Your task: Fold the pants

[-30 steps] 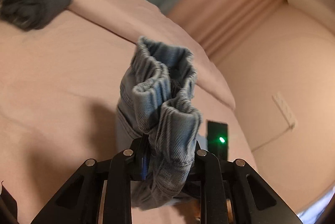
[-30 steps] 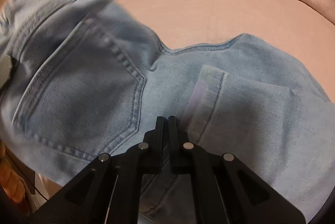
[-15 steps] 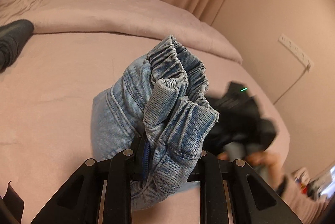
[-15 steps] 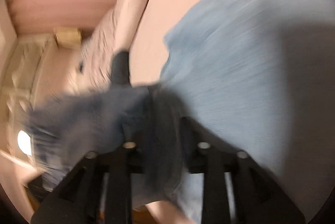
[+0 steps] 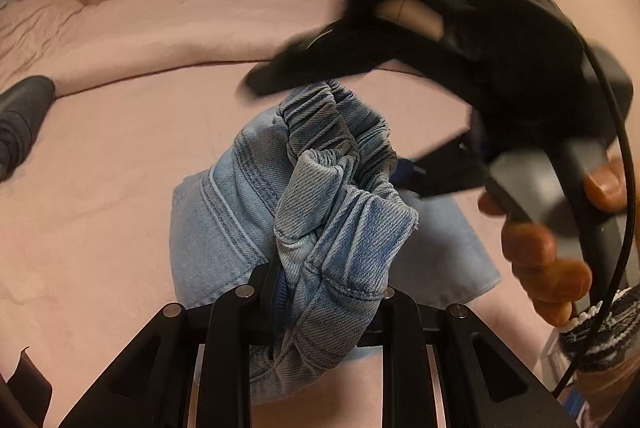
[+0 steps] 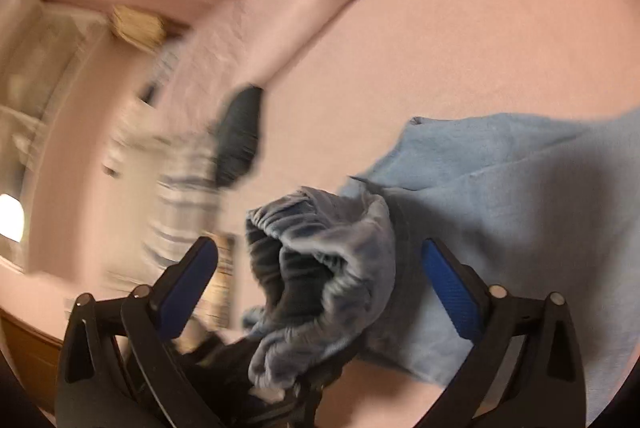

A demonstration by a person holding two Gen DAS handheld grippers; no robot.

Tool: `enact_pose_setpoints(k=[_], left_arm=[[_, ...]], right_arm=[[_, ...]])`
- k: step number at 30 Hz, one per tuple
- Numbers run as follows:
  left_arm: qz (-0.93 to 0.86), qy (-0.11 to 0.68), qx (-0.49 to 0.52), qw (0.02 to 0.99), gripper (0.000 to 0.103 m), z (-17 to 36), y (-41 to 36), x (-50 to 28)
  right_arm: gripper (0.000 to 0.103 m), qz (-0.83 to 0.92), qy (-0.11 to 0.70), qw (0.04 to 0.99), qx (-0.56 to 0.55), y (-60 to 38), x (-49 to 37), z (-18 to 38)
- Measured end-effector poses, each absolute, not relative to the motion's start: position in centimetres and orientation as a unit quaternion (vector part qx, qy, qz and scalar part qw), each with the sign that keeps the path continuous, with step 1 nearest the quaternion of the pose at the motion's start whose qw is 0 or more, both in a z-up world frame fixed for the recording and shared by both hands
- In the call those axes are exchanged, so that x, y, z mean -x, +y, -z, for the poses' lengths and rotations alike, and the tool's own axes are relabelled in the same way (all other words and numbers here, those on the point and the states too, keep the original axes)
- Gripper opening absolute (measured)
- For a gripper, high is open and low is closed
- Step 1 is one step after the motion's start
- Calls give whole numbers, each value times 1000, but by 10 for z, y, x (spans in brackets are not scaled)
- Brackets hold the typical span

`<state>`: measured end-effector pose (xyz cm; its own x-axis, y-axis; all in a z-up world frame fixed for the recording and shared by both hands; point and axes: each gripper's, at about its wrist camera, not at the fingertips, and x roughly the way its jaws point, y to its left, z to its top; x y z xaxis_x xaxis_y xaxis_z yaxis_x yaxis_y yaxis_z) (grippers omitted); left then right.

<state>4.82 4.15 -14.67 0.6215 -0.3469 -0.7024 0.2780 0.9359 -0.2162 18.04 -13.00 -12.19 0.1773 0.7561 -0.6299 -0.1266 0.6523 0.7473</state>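
While left gripper (image 5: 320, 292) jaws clamp bunched pants (image 5: 332, 196), right gripper (image 6: 320, 268) tilted, jaws just spread, seemingly straddling waistband.

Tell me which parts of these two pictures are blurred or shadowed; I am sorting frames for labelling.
Left wrist view: the bunched light-blue denim pants are sharp, while the right claw is smeared by motion. Right wrist view: soft throughout, the room at left streaked, the dark grey cloth bundle fuzzy, and a shadow lies on the pants. Both views bend straight lines as fisheyes do.
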Motion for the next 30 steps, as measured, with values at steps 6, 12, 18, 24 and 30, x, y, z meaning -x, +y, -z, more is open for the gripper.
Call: enact_pose_setpoints(k=[6,12,18,24,30], left_arm=[[174,384,30,906,21,126,37,-45],[199,361,-4,911,21,98,2,-41],[217,386,-48,895,21,116,-56,-56],[219,430,-69,873,23,148,-92,-71],[227,437,-84,866,24,154,-109,-85]], right_arm=[[42,-308,570,724,-237,-121,-195,116],[42,-344,553,718,-247,-154,-199,84],[42,-346,554,710,-264,-201,-207,96],[43,-326,562,699,-299,-253,-207,138],[43,-319,558,692,-329,-282,-198,159]])
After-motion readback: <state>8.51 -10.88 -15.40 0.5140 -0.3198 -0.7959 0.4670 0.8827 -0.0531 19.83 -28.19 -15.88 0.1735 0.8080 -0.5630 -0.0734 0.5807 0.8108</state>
